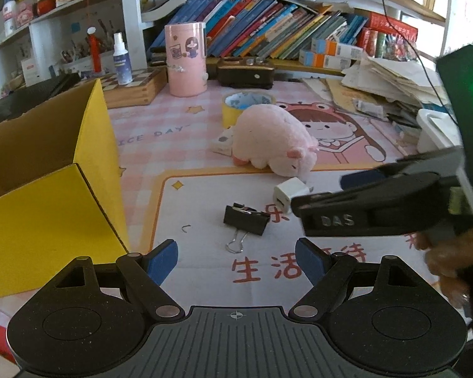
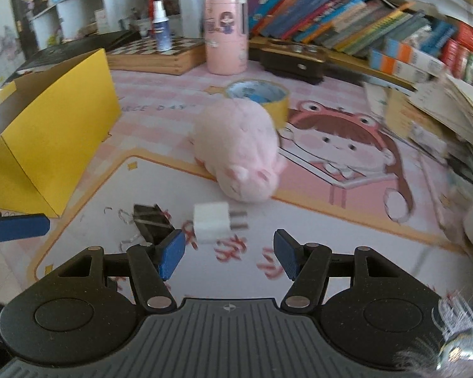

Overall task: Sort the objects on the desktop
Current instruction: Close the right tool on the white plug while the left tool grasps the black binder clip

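Yellow box (image 1: 44, 189) far left on table (image 1: 205, 283), flaps up. L tool (image 1: 236, 255) released, w/ nothing between pads, just short of binder clip (image 1: 246, 219). White charger (image 2: 212, 222) beside clip, near pink plush (image 1: 276, 140); tape roll (image 1: 244, 102) behind plush. R tool (image 2: 229, 253) released, over charger.

We see a pink plush pig (image 1: 276, 140) lying on its belly at the centre of the surface (image 1: 205, 283), snout towards 5 o'clock. A yellow tape roll (image 1: 241, 104) lies flat just behind it at 11 o'clock. A white charger plug (image 1: 288, 193) rests at the pig's 6 o'clock, and a black binder clip (image 1: 246, 219) lies at the plug's 8 o'clock. An open yellow box (image 1: 47, 189) stands at 9 o'clock.
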Motion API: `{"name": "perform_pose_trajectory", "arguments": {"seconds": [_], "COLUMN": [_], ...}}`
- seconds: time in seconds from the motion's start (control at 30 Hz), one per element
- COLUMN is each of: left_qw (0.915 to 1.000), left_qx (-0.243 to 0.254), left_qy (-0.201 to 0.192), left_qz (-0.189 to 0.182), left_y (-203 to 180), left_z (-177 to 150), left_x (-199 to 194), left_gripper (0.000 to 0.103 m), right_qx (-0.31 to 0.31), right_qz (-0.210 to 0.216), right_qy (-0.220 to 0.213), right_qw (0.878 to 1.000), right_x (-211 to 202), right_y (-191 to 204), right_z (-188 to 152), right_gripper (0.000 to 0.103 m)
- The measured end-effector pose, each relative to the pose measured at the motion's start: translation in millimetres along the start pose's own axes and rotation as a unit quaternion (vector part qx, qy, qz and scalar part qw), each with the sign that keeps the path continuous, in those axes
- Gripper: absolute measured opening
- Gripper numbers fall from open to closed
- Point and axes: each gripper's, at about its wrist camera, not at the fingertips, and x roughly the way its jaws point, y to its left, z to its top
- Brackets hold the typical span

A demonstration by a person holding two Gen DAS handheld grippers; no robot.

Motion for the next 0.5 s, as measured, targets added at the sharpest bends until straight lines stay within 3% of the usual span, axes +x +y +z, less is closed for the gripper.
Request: {"name": "perform_pose_trajectory", "arguments": {"seconds": [0.2, 0.3, 0.5], "left_qw": [0.9999, 0.9998, 0.9998], "left_qx": [0.001, 0.001, -0.007], "left_qy": [0.008, 0.012, 0.015], "left_qz": [0.012, 0.012, 0.007], "left_y": [-3, -4, -5], "left_z": [5, 9, 18], "left_x": [7, 13, 35], "left_gripper": [0.084, 0.083, 0.081], "right_qx": [-0.006, 0.002, 0.011], "right_qz": [0.013, 0.031, 0.041], "right_qy": [0.014, 0.026, 0.002], "right_qw": [1.000, 0.999, 0.999], "right_x": [27, 36, 20], "right_y": [-3, -10, -27], "right_z": [11, 13, 16], "right_gripper": [0.056, 0.041, 0.041]}}
